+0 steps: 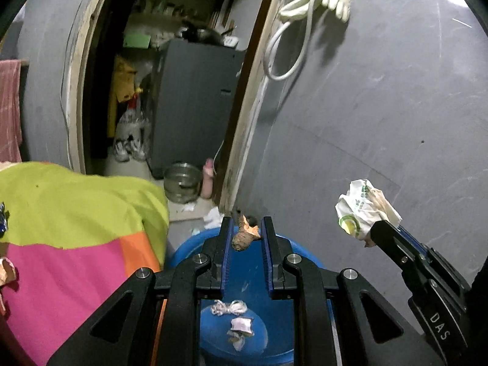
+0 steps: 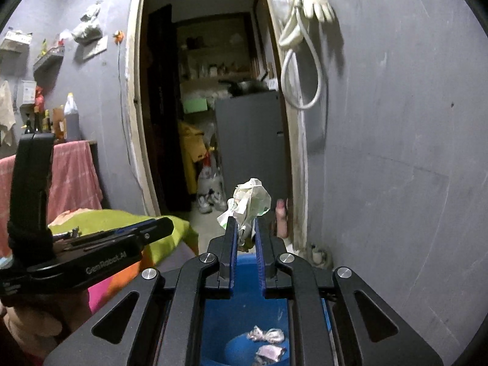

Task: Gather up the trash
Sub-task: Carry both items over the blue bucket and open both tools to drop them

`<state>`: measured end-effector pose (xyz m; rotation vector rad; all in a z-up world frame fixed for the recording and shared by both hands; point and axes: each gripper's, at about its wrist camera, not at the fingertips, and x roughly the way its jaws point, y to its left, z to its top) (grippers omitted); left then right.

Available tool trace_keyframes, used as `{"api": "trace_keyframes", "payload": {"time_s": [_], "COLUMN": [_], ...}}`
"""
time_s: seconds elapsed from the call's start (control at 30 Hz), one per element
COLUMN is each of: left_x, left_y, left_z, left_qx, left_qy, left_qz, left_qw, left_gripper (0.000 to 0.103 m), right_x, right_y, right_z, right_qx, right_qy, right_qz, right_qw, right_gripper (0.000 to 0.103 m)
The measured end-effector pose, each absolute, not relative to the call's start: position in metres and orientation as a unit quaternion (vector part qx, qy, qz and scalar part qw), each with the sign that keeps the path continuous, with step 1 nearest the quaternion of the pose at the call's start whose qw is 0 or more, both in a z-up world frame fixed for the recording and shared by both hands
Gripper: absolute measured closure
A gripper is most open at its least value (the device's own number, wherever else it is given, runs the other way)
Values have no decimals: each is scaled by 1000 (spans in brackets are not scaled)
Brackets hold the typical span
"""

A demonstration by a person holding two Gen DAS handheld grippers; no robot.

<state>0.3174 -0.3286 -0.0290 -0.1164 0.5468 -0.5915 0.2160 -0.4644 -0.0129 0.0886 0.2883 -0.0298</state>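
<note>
My left gripper (image 1: 246, 228) is shut on a brown crumpled scrap (image 1: 244, 234), held over a blue bin (image 1: 186, 248) on the floor. Several small crumpled wrappers (image 1: 236, 323) lie on the bin's bottom. To the right, my right gripper (image 1: 376, 231) is shut on a crumpled white and green wrapper (image 1: 361, 206). In the right wrist view that wrapper (image 2: 251, 202) sticks up from between the blue pads of the right gripper (image 2: 246, 231), above the blue bin (image 2: 244, 305). The left gripper (image 2: 164, 225) shows side-on at the left of that view.
A bed with a green, pink and orange cover (image 1: 76, 228) lies at the left. A doorway (image 1: 170, 91) ahead holds a grey cabinet (image 1: 195, 103) and a steel pot (image 1: 182, 183). A grey wall (image 1: 381, 106) with a hung glove and hose (image 1: 305, 15) runs along the right.
</note>
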Motion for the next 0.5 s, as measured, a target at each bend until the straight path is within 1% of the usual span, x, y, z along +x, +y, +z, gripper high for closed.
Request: {"api": "trace_keyframes", "payload": {"time_s": [0.13,0.17,0.2,0.23,0.27,0.3,0.5], "left_x": [322,323,323,324,324,324,320], "left_y": [-329,-329,-328,-328,-326,-325,-314], "left_z": [-37,-39,-40,-41,-42,-41,-32], "left_qx": [-56,-56,-58,-60,-63,-67,-76], "left_qy": [287,290,292,294,295,295,287], "left_qz": [-287,-286,-287,-288,-287,-287,-281], "left_qw": [912,912,910,909,909,909,913], "left_gripper": [87,84,78,74,70,70,70], "right_x": [220,220,221,222,222,223,226], "right_y": [-468,-469,-470,-470,-471,-471,-470], "right_z": [-15,-15,-15,-15,-16,-16,-13], "right_qx": [49,52,54,55,56,57,56], "right_qy": [155,158,159,161,162,163,162], "right_qz": [-15,-15,-15,-16,-16,-16,-16], "right_qw": [987,986,986,985,985,985,985], "right_gripper": [92,91,89,88,83,77,77]}}
